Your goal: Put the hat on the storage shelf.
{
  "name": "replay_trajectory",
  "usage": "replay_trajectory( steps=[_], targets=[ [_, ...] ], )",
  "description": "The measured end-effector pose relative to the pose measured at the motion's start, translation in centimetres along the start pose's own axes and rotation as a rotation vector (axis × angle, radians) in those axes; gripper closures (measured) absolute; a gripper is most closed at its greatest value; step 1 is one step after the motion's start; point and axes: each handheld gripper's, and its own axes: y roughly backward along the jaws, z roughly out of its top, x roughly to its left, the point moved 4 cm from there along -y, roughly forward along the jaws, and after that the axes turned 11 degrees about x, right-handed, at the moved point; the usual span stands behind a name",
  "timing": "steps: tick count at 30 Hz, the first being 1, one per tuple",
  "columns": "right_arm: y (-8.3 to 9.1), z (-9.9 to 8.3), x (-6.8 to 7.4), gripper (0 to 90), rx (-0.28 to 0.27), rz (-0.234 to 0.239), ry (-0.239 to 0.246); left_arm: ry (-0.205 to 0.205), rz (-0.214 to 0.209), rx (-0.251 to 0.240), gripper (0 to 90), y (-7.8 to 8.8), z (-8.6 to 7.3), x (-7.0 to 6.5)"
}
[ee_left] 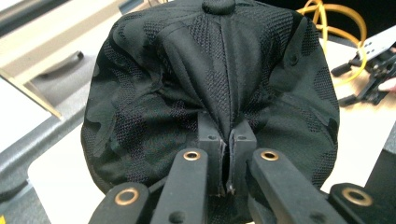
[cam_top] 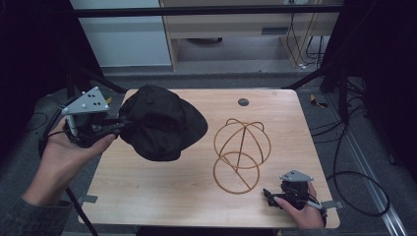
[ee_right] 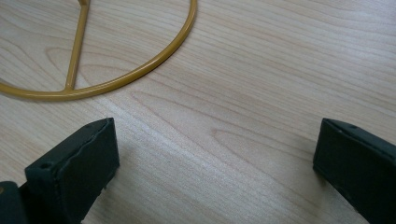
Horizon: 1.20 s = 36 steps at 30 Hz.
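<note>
A black fabric cap (cam_top: 160, 125) hangs over the table's left part, held up off the wood. My left gripper (cam_top: 118, 127) is shut on the cap's rear edge; in the left gripper view the jaws pinch a fold of the cap (ee_left: 219, 70) at the left gripper (ee_left: 228, 158). A gold wire hat stand (cam_top: 241, 152) stands on the table right of the cap. My right gripper (cam_top: 268, 195) rests open near the front right edge, just short of the stand's base ring (ee_right: 116, 79). In the right gripper view nothing lies inside the right gripper (ee_right: 215, 163).
The wooden table (cam_top: 162, 191) has a small dark round insert (cam_top: 243, 102) near its far edge. Black cables (cam_top: 354, 187) trail on the floor at the right. A pale cabinet (cam_top: 236, 29) stands beyond the table.
</note>
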Motion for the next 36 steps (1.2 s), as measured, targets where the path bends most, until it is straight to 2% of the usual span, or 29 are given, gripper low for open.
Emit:
replay_trajectory(
  steps=[6, 17, 27, 36],
  targets=[
    [0.0, 0.0, 0.0, 0.4, 0.0, 0.0, 0.0, -0.02, 0.003, -0.061, 86.5, 1.4, 1.9, -0.8],
    [0.0, 0.0, 0.0, 0.4, 0.0, 0.0, 0.0, -0.038, -0.008, -0.13, 86.4, 2.0, 4.1, -1.8],
    [0.0, 0.0, 0.0, 0.4, 0.0, -0.002, 0.001, -0.054, -0.034, -0.16, 86.4, 1.7, 5.7, -2.8],
    [0.0, 0.0, 0.0, 0.4, 0.002, 0.001, -0.002, -0.104, -0.057, -0.17, 86.4, 0.8, 8.5, -4.7]
  ],
)
